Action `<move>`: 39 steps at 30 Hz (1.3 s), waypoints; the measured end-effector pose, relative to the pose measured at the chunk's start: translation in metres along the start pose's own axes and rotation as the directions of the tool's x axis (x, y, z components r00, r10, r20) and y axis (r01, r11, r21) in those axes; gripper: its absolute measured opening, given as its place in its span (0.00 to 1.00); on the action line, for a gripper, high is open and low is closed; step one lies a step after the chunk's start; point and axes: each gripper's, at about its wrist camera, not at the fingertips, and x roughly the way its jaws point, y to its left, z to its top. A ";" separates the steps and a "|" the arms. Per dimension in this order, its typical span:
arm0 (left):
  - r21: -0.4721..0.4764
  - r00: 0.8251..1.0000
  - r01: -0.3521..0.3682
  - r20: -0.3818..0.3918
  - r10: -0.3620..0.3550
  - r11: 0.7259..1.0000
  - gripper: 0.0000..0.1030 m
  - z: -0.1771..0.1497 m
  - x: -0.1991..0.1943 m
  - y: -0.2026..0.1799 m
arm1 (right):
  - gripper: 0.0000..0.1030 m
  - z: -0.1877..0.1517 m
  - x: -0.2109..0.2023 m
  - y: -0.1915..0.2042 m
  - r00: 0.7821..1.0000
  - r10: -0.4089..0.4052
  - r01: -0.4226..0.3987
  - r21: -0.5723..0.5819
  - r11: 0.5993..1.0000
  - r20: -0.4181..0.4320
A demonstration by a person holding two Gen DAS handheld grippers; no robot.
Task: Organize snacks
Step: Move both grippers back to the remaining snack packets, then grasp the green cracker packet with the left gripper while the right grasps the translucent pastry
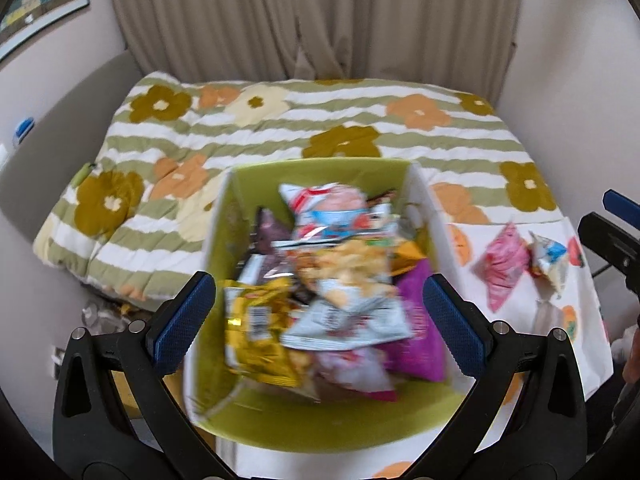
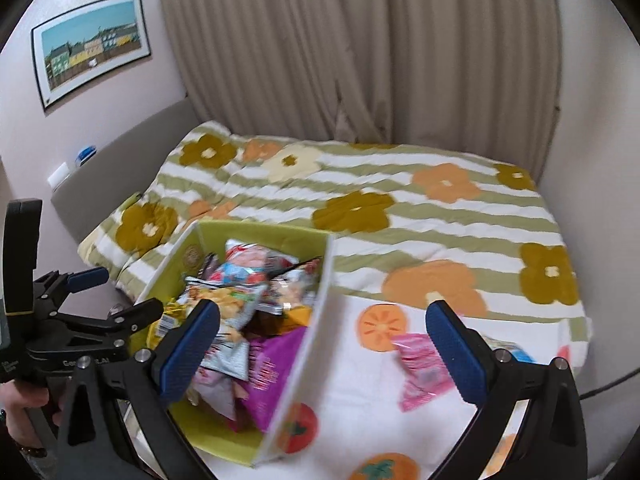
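While the green box (image 1: 320, 420) sits on the bed's fruit-print cloth (image 2: 360, 380), heaped with snack bags (image 1: 340, 280), your left gripper (image 1: 318, 312) hangs above it, spread wide and empty. Right of the box lies a pink packet (image 2: 420, 376), your right gripper (image 2: 322, 350) over it, likewise wide and empty.

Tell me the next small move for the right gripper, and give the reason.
Probably lower the right gripper onto the pink packet lying on the cloth beside the green box. Its jaws are open and empty, the packet lies between and just beyond them, and it and a blue-white packet remain outside the already full box.
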 end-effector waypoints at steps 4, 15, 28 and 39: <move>0.028 1.000 0.017 0.008 -0.017 0.999 1.00 -0.009 -0.014 -0.044 | 0.99 -0.012 -0.029 -0.037 0.999 -0.038 0.037 0.027 0.999 0.026; 0.105 0.990 0.119 -0.082 -0.111 0.987 1.00 -0.059 -0.014 -0.171 | 0.99 -0.070 -0.080 -0.132 0.996 -0.085 0.086 0.084 0.993 -0.005; 0.093 0.952 0.139 -0.286 -0.107 0.986 1.00 -0.186 0.063 -0.293 | 0.99 -0.146 -0.036 -0.208 0.991 -0.036 0.049 0.106 0.993 -0.127; 0.144 0.949 0.083 -0.315 -0.034 0.986 1.00 -0.222 0.098 -0.321 | 0.99 -0.183 0.011 -0.238 0.976 0.005 0.026 0.140 0.990 -0.216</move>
